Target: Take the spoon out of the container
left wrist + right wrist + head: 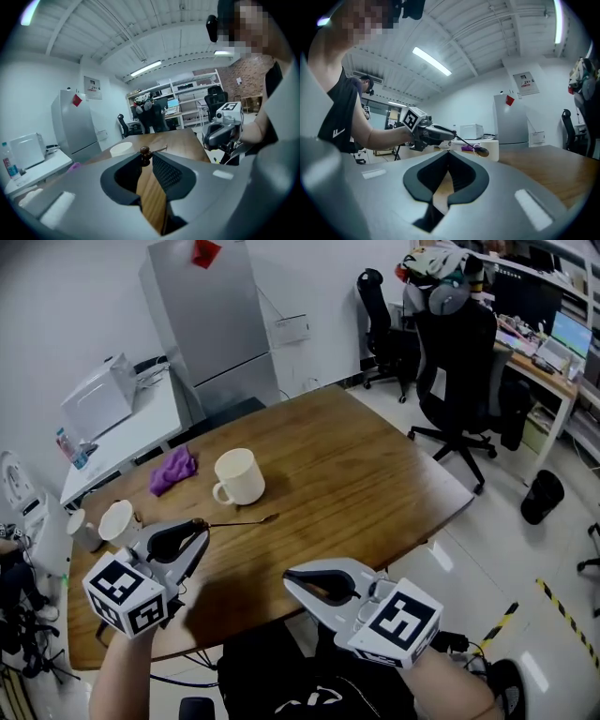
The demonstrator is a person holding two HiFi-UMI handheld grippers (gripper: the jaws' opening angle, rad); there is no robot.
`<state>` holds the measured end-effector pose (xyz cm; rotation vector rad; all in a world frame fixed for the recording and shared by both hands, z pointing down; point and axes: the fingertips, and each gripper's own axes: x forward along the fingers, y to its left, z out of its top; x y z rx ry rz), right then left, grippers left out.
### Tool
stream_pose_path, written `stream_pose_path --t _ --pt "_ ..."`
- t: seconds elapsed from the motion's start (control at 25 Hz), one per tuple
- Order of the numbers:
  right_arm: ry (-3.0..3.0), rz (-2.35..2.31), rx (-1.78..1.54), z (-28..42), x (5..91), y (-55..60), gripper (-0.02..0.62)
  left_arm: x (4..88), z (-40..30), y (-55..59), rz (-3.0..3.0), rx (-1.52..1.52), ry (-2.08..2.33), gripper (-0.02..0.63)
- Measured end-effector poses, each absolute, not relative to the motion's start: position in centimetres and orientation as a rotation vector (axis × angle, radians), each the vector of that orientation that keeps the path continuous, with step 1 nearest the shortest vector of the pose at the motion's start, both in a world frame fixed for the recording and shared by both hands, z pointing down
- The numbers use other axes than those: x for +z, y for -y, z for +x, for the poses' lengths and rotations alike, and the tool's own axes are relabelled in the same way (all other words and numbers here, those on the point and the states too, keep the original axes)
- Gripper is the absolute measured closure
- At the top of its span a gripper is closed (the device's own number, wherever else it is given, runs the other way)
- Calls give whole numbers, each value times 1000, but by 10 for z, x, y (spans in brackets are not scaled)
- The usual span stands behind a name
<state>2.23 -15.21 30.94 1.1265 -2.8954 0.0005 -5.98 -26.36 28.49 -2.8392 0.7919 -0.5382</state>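
1. While the left gripper [199, 529] pinches the spoon [239, 523] by its dark handle knob, hold it level. It hangs centre-left, outside the white mug [239, 476].
2. Right gripper [291, 580], lower centre: jaws pressed together, empty.

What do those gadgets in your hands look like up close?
Two matching grey tongs: the left gripper and right gripper, each with tapering jaws lined with black ribbed pads. Each carries a white cube printed with black square markers. The black top leaves the forearms bare.

left gripper [146, 159] clamped on spoon [145, 152] handle, cream mug [121, 148] beyond
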Motion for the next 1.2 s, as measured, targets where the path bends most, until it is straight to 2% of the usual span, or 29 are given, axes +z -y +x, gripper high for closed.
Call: stream_pose_path --t 0.16,0.36,0.84,1.0,1.2 --pt "2889 1151 -5 28 311 149 592 307 -29 265 -2954 -588 -703 522" --pt "2886 1147 -13 27 310 147 592 338 -10 271 -2996 -790 -636 522" --pt "2878 1141 23 27 318 149 592 389 -19 270 -2669 -1327 -421 532" --pt "2875 1145 15 28 318 148 592 392 -19 266 -2632 -1367 -381 525" --pt "2872 1144 30 29 322 149 592 375 -22 267 -2700 -1249 -453 509"
